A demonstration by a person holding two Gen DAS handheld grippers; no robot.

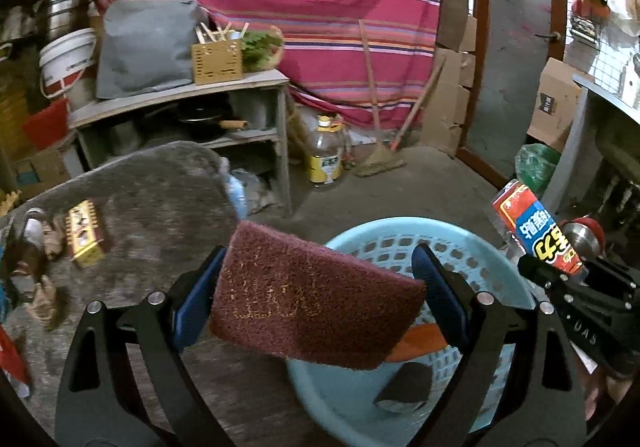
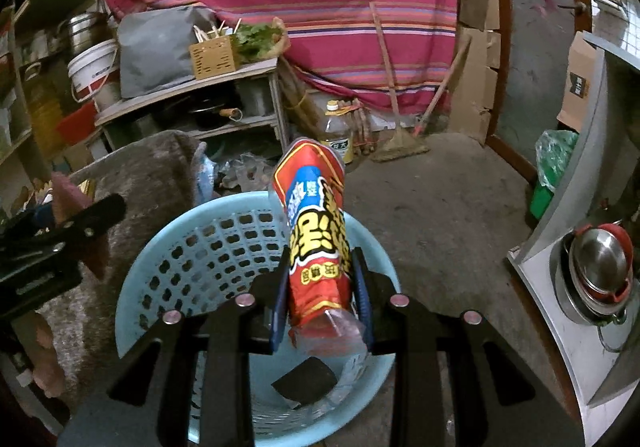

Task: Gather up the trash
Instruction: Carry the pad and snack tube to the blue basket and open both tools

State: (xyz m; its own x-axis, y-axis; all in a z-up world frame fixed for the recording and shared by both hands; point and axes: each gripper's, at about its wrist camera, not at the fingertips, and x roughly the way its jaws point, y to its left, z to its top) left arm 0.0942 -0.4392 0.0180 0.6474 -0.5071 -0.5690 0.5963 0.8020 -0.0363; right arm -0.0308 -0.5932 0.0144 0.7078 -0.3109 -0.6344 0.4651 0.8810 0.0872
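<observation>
My left tool (image 1: 320,287) is clamped on a maroon scouring pad (image 1: 316,299), its pads pressing the two short edges, and the pad sags between them. It hangs over the 9 o'clock rim of the light blue basket (image 1: 472,243), only partly above the opening. If I release here, I judge the pad may land on the rim and slide out onto the grey rug (image 1: 152,191) at 10 o'clock.

My right tool (image 2: 320,287) is closed on a red and yellow plastic wrapper (image 2: 316,231), gripped low down, with the long upper end standing up toward 12 o'clock. It sits above the middle of the basket. The wrapper is light and top-heavy in this hold, so it could tip past the 1 o'clock rim onto the concrete floor (image 2: 440,199) instead of dropping straight. The crumpled clear tail below the pads might also cling to a finger as I let go.

In the left view my right tool stands close at 3 o'clock; with both over one basket they could knock together and shake a piece loose.

Inside the basket a dark scrap (image 2: 308,375) already lies on the bottom. Farther at 9 o'clock, a small yellow packet (image 1: 85,233) rests on the rug, uncollected.
</observation>
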